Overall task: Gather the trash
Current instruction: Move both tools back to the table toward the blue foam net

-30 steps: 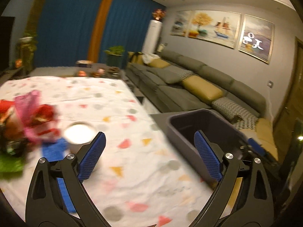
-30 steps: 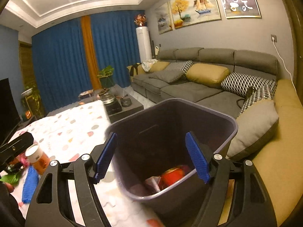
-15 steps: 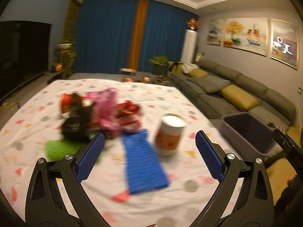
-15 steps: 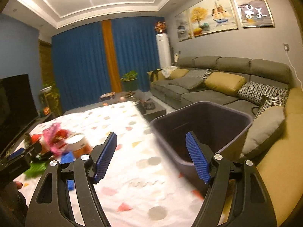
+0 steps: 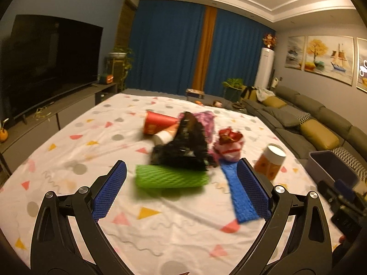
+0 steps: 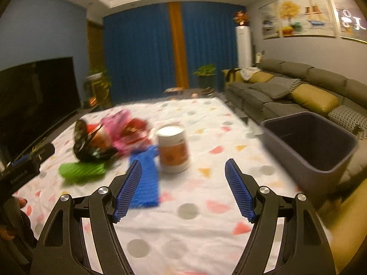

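A heap of trash lies on the patterned tablecloth (image 5: 68, 155): a green foam net (image 5: 170, 178), a black wrapper (image 5: 183, 149), a red cup (image 5: 158, 123), a pink bag (image 5: 206, 120), a red-and-white wrapper (image 5: 229, 146), a blue foam strip (image 5: 240, 197) and an orange jar (image 5: 270, 161) with a white lid. My left gripper (image 5: 181, 190) is open, just short of the green net. My right gripper (image 6: 183, 186) is open and empty, in front of the orange jar (image 6: 174, 151). The grey bin (image 6: 312, 146) stands at the table's right edge.
A long grey sofa (image 6: 286, 91) with yellow cushions runs along the right wall behind the bin. A dark television (image 5: 50, 61) on a low cabinet lines the left side. Blue curtains (image 5: 174, 48) close off the far end. A hand (image 6: 13, 217) holds the left gripper at the right wrist view's left edge.
Both grippers have swung left, away from the bin and toward the trash heap. The bin has slid to the right edge of both views. Both stayed open.
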The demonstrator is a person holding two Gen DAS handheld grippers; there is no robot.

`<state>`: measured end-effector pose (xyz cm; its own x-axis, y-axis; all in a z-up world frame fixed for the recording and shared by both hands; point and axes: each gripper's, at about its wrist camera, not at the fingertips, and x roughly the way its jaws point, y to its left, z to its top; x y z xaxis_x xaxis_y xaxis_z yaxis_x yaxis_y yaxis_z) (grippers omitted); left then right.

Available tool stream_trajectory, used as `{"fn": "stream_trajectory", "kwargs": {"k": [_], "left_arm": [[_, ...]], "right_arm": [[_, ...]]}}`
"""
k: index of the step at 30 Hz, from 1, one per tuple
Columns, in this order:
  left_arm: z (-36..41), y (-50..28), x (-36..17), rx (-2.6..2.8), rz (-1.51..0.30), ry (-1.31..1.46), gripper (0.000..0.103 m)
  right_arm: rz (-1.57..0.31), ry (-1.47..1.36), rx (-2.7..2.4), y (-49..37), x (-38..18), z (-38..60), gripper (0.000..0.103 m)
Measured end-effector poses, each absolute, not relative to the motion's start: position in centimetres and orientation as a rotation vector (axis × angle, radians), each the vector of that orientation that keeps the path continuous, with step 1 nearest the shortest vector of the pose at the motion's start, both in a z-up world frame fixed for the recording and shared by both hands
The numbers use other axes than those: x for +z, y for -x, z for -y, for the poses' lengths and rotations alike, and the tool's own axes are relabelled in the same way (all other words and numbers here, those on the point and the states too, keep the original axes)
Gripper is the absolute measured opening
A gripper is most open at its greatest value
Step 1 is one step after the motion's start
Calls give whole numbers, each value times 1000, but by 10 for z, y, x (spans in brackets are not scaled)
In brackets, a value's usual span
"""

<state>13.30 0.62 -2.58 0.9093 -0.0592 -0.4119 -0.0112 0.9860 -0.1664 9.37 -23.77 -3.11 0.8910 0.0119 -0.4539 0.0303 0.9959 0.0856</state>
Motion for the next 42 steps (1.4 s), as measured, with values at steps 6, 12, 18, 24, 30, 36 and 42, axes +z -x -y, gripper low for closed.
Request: {"fn": "stream_trajectory", "kwargs": {"k": [6, 12, 18, 24, 30, 36, 42], "left_arm": [[-29, -134, -28, 7, -429, 187, 95], [-39, -141, -29, 10, -432, 191, 95], [-46, -150, -31, 3, -438, 194, 95], [-46, -163, -33, -11, -447, 184, 95], [-42, -173, -36, -35, -460, 174, 95], [-34, -188, -39, -72, -482, 162, 95], [-27, -198, -44, -91, -504, 165, 95]], "right_arm": [[-561, -71, 44, -121, -49, 213, 73], [-614, -38, 60, -141, -59, 196, 73], [-680, -16, 72, -161, -68, 186, 73], [-738, -4, 63, -176, -79, 182, 73], [-776, 11, 68, -187, -85, 179, 73], [-821, 15, 76, -197, -93, 177, 73], [-883, 8, 82, -206, -102, 179, 73]]}}
